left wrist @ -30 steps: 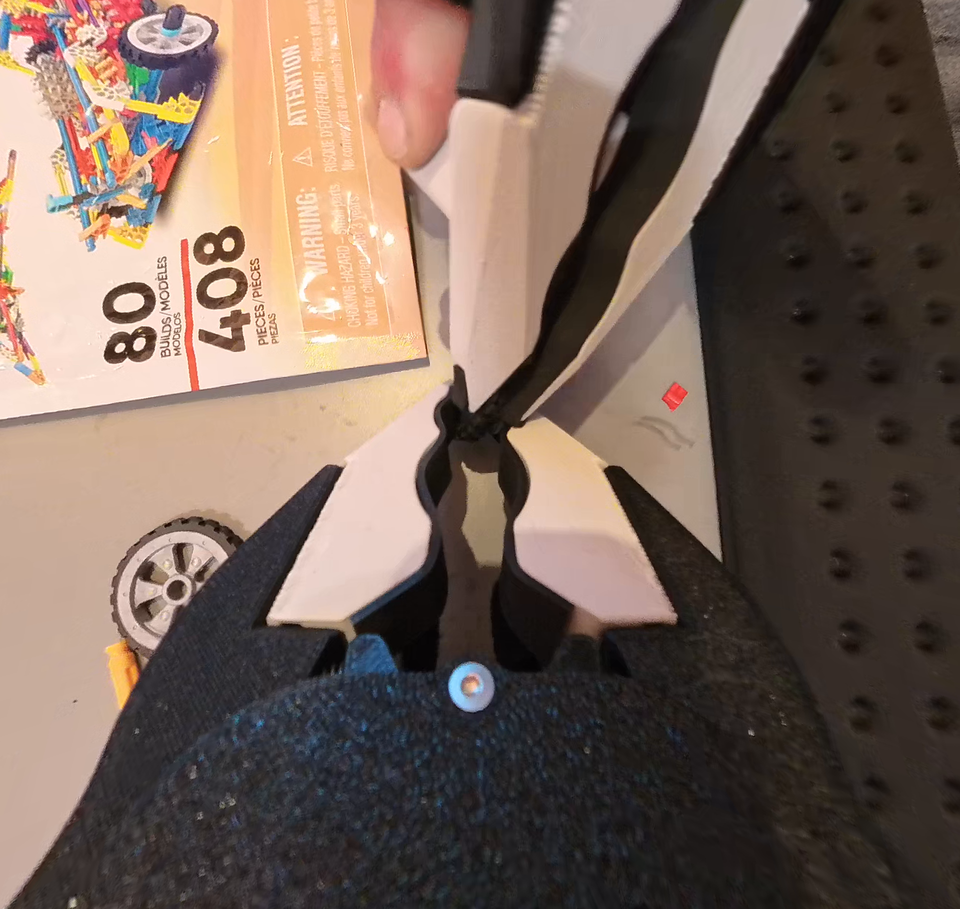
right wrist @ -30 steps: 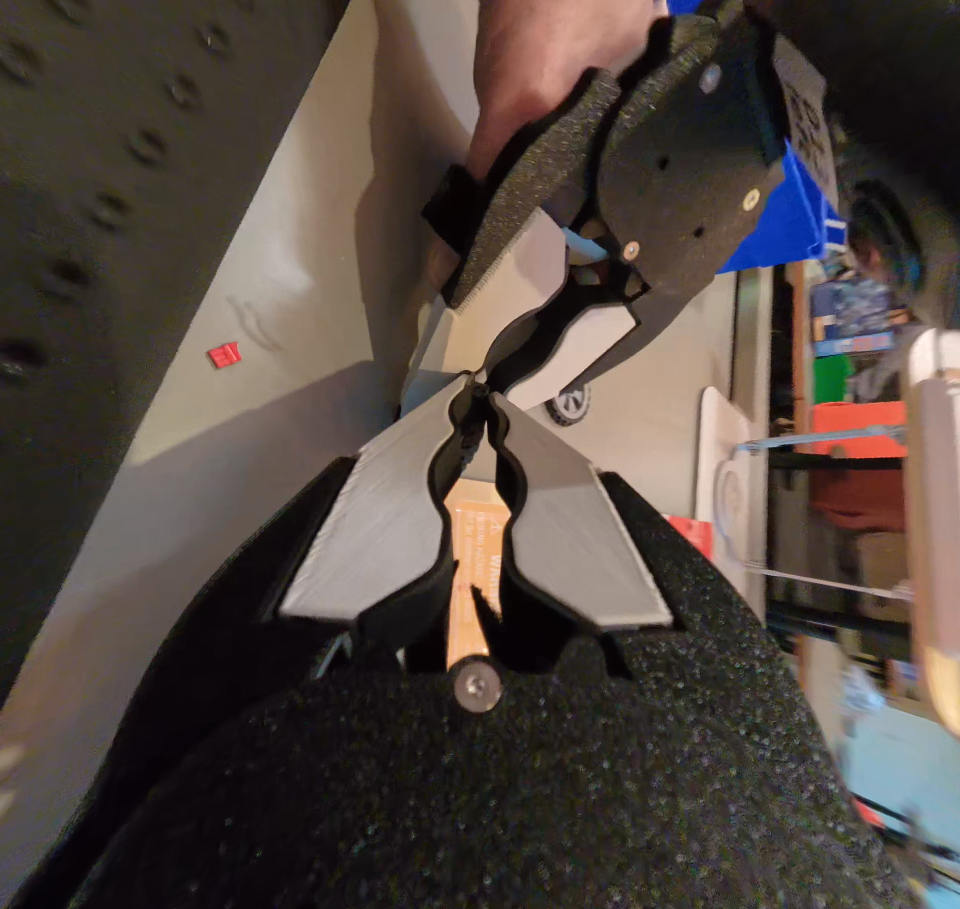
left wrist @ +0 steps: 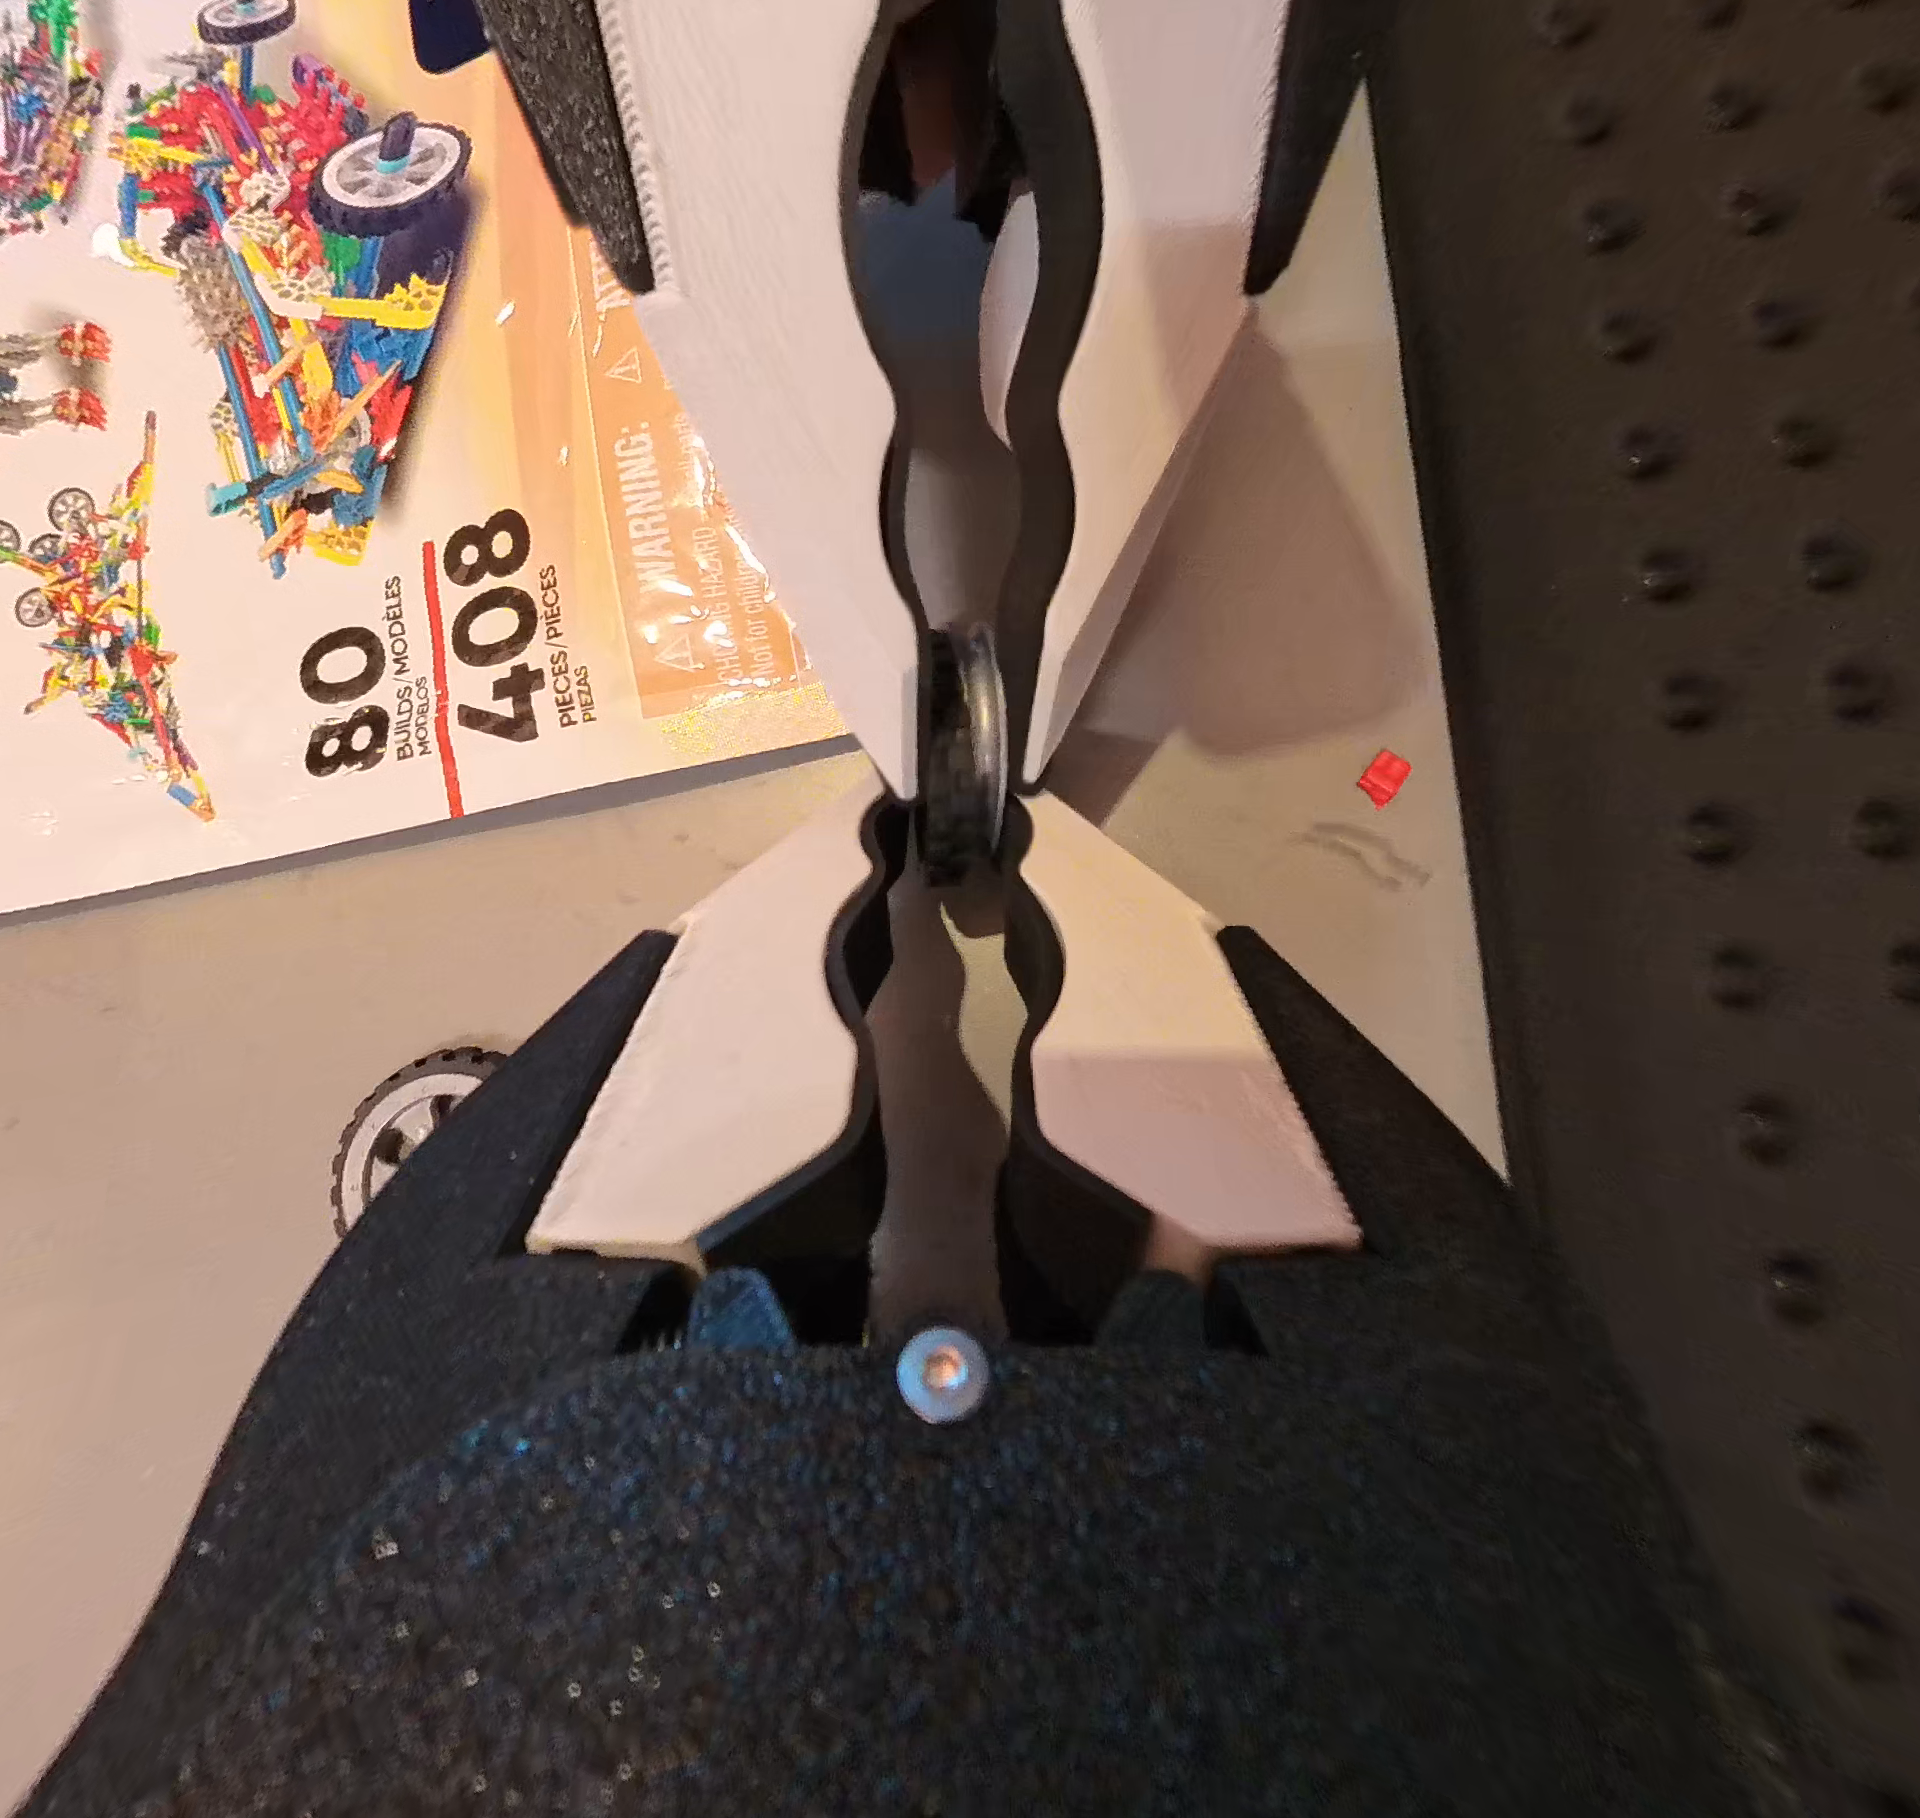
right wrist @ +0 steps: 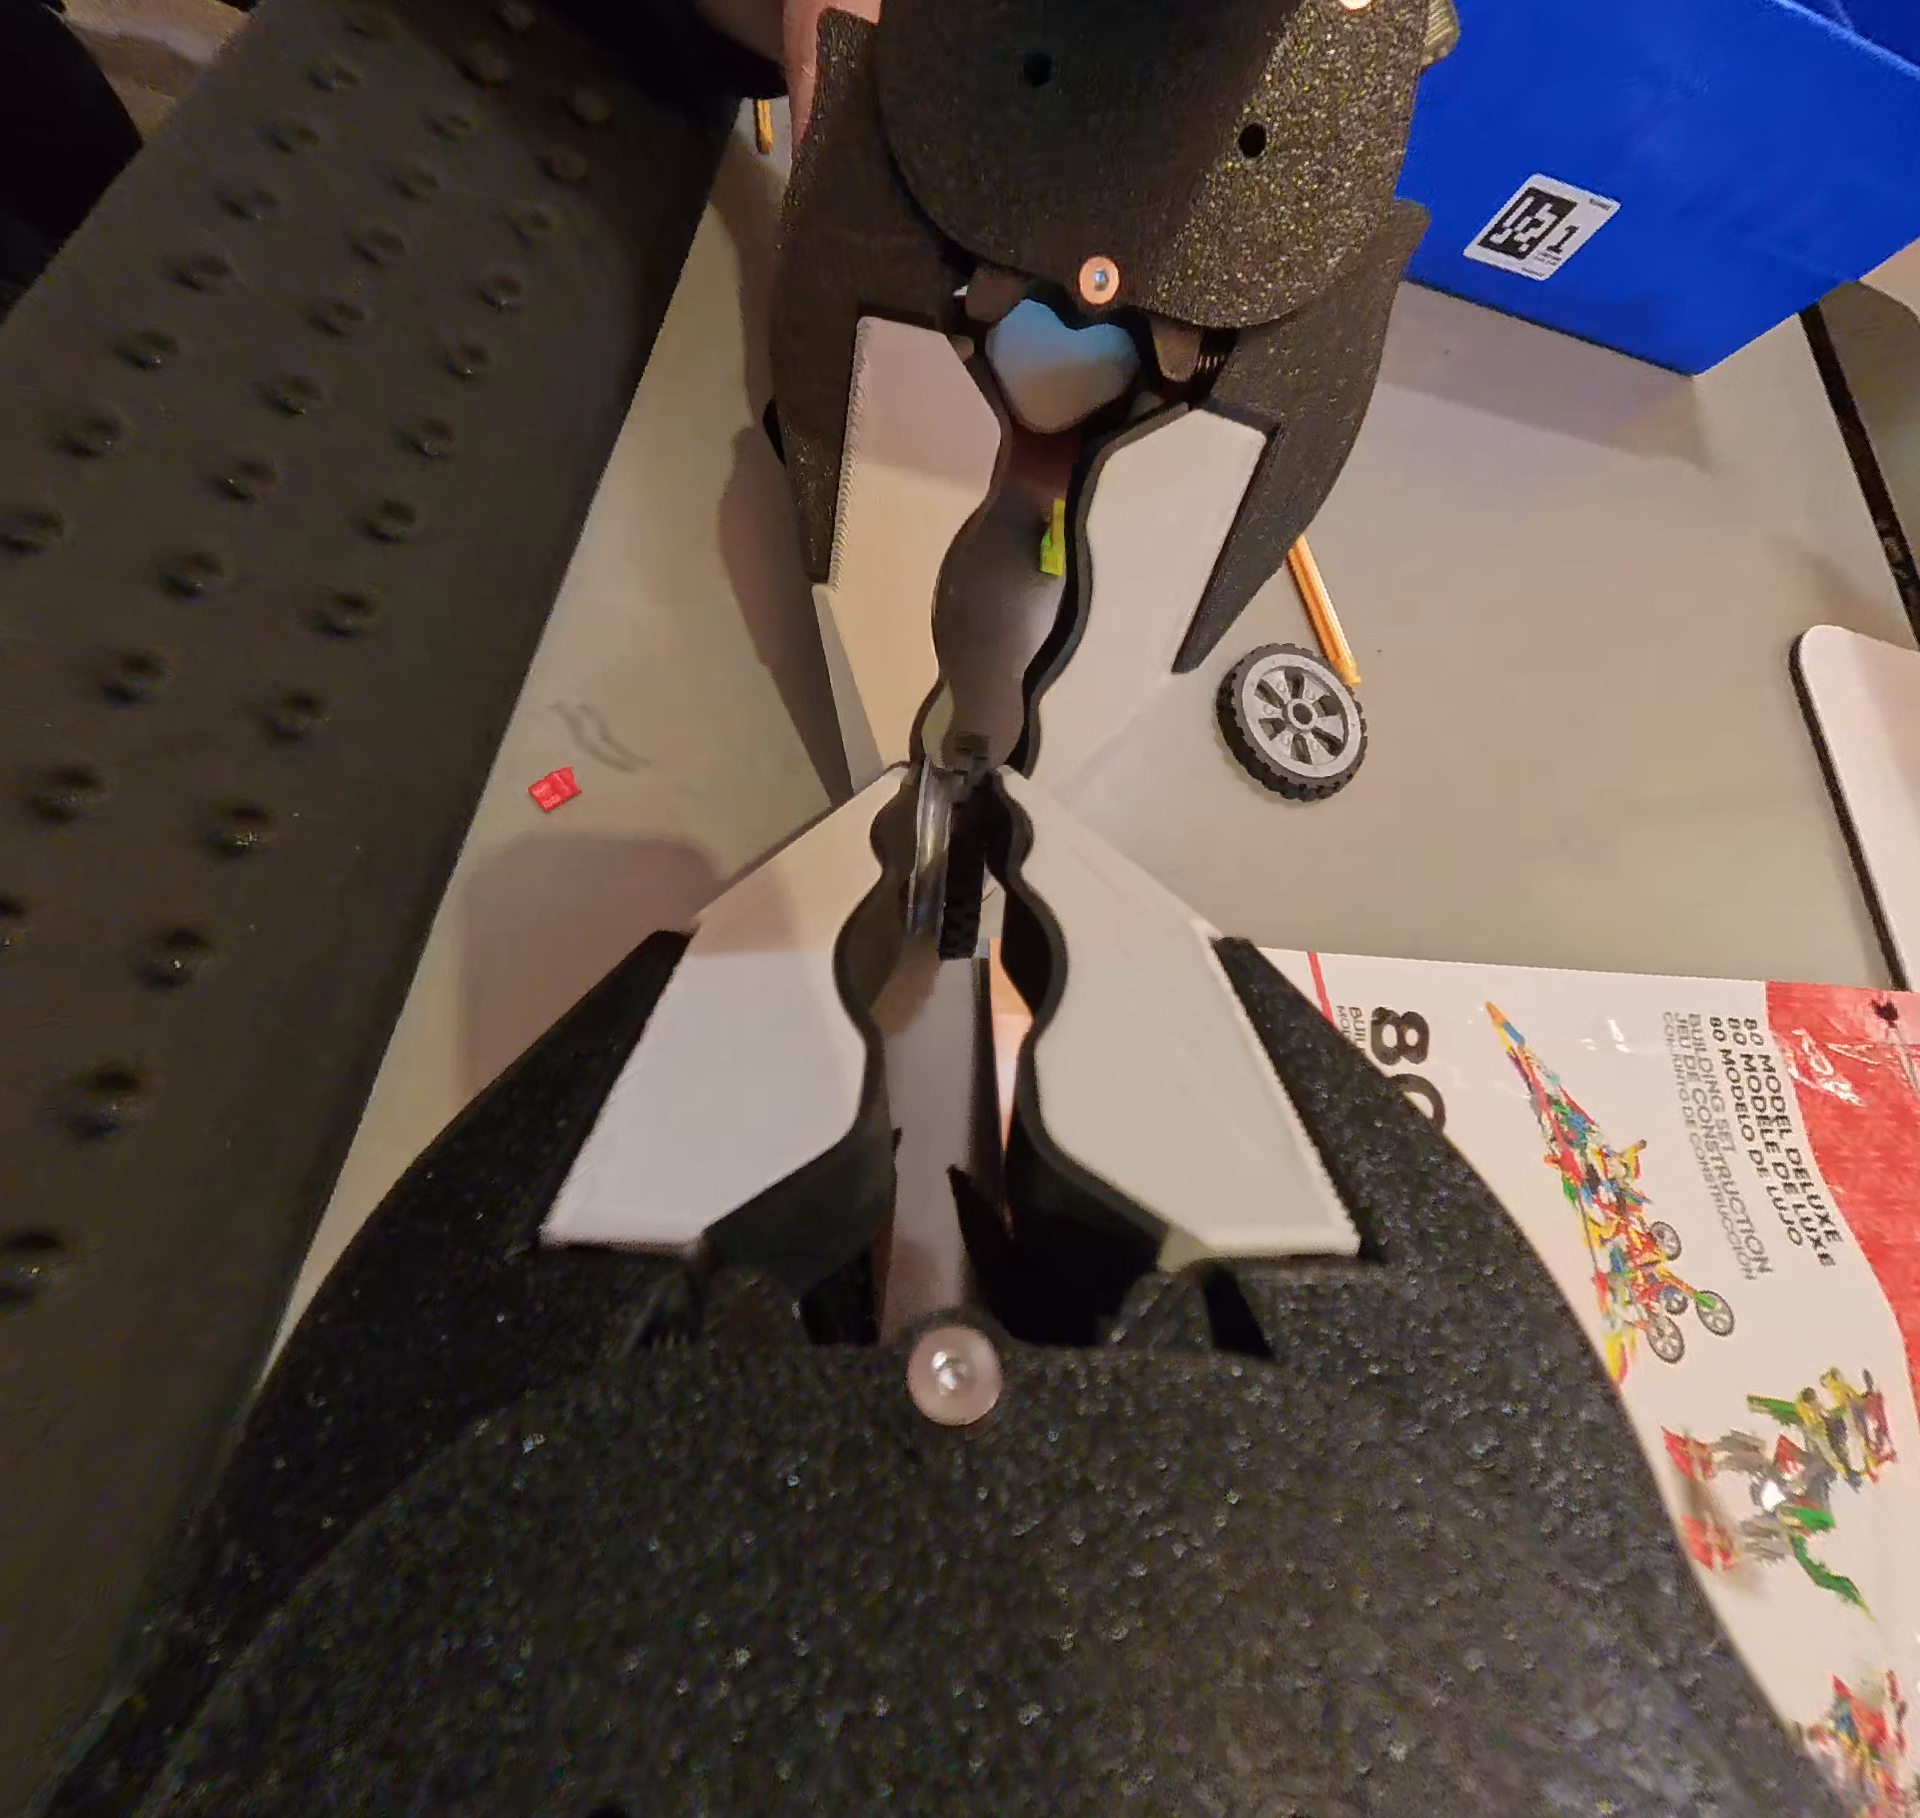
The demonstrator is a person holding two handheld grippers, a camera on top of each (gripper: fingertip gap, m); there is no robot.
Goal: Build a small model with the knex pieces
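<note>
**Two grippers meet tip to tip on one small toy wheel**

The left gripper (left wrist: pixel 961 838) and the right gripper (left wrist: pixel 966 719) point at each other above the grey table (left wrist: pixel 312 989), and their tips almost touch. Between them stands a small toy wheel (left wrist: pixel 961 760) with a black tyre and a pale rim, seen on edge. In the left wrist view, the wheel sits mostly between the tips of the right gripper, which are closed narrow on it; its lower edge reaches into the tips of the left gripper. In the right wrist view the same wheel (right wrist: pixel 940 859) lies inside the near tips. Whether the left gripper really presses the wheel or only touches it, I cannot tell; its jaws are also narrow. Holding it on edge probably lets both pairs of tips reach the tyre at once.

A second wheel (right wrist: pixel 1294 719) lies flat on the table beside the left gripper, with a thin orange rod (right wrist: pixel 1320 610) near it. The building-set instruction booklet (left wrist: pixel 312 469) lies under the right gripper. A small red piece (left wrist: pixel 1382 779) lies near the black studded mat (left wrist: pixel 1662 625). A blue bin (right wrist: pixel 1662 106) stands behind.
</note>
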